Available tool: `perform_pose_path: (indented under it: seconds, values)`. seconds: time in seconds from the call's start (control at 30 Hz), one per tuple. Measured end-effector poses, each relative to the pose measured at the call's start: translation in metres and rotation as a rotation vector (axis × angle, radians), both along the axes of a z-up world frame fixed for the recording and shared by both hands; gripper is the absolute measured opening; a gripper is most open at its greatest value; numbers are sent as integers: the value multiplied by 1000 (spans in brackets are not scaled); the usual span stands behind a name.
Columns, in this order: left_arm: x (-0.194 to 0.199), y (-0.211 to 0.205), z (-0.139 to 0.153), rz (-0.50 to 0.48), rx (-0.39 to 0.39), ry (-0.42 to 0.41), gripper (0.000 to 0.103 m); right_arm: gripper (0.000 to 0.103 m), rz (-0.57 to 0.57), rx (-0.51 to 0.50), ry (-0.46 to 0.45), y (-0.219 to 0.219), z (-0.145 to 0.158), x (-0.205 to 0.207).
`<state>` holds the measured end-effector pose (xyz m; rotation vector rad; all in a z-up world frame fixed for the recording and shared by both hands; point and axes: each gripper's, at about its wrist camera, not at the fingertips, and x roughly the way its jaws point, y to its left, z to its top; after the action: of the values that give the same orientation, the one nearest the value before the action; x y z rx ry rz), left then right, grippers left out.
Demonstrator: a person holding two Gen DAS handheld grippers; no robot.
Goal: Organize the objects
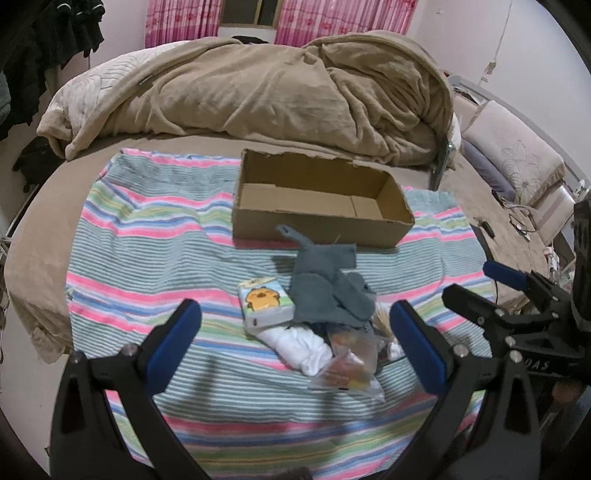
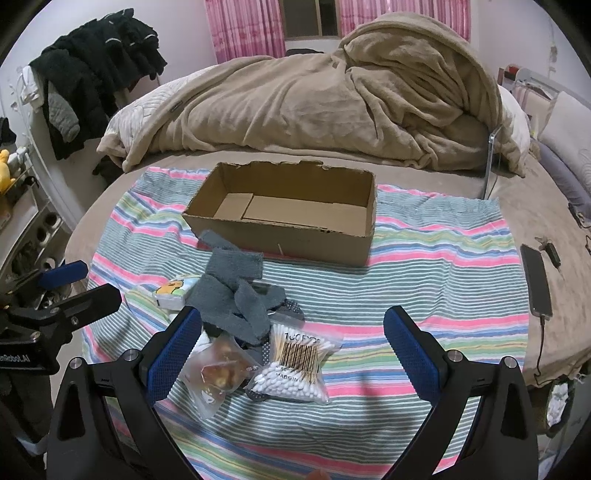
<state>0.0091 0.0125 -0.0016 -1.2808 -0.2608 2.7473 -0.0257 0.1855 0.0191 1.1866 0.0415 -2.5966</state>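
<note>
Both grippers hovered over the near part of the striped towel (image 1: pixel 147 236), jaws spread wide, nothing between them: left gripper (image 1: pixel 295 339), right gripper (image 2: pixel 293 343), each w/ blue textured pads on black arms.

Only the right wrist view showed the clear zip bag of cotton swabs (image 2: pixel 295 363), wooden sticks, white tips, barcode on front, plus a dark phone (image 2: pixel 536 282) w/ cable near the bed's right edge. The left view had the white bundled cloth (image 1: pixel 306 347) in plain sight; the right view mostly hid it.

The pile sat mid-towel, nearer the front edge: crinkly clear packet w/ brown contents (image 2: pixel 218 369), soft grey knit socks (image 2: pixel 236 299) draped on top, small tissue pack w/ orange cartoon print (image 1: pixel 264 304) touching them on the left.

Just behind, an open rectangular cardboard box (image 2: pixel 280 236), torn back rim. Beyond that, rumpled tan fleece blanket (image 2: pixel 295 110), then pink curtains (image 2: pixel 243 26).
</note>
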Motion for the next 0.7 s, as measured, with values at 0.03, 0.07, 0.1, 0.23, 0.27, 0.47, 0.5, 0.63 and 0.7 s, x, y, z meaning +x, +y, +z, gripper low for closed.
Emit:
perform_pose_path:
  seconds: [0.03,0.07,0.1,0.23,0.27,0.47,0.5,0.63,0.7]
  values:
    - [0,0,0,2,0,1,102,101,0,-1,0,0,0,0]
    - [0,0,1,4,1,1,102,101,1,-2,-2,0,0,-1]
    - [0,-1,1,7,-1,3,102,101,1,0,-2,0,0,-1]
    - [-1,-1,3,12,-5,8,102,101,2,-2,2,1,2,-1]
    - [-1,-1,3,11,-7,7,102,101,2,-3,3,2,3,-1]
    - [-2,1,3,2,-16,4,102,101,2,-7,-2,3,3,-2]
    - [-2,1,3,0,-17,6,102,101,1,-6,-2,3,3,-2]
    - [-2,3,4,0,-22,10,102,101,-1,-9,-2,4,4,-3]
    - [-1,3,4,3,-23,12,102,101,-3,-11,-2,4,4,-3]
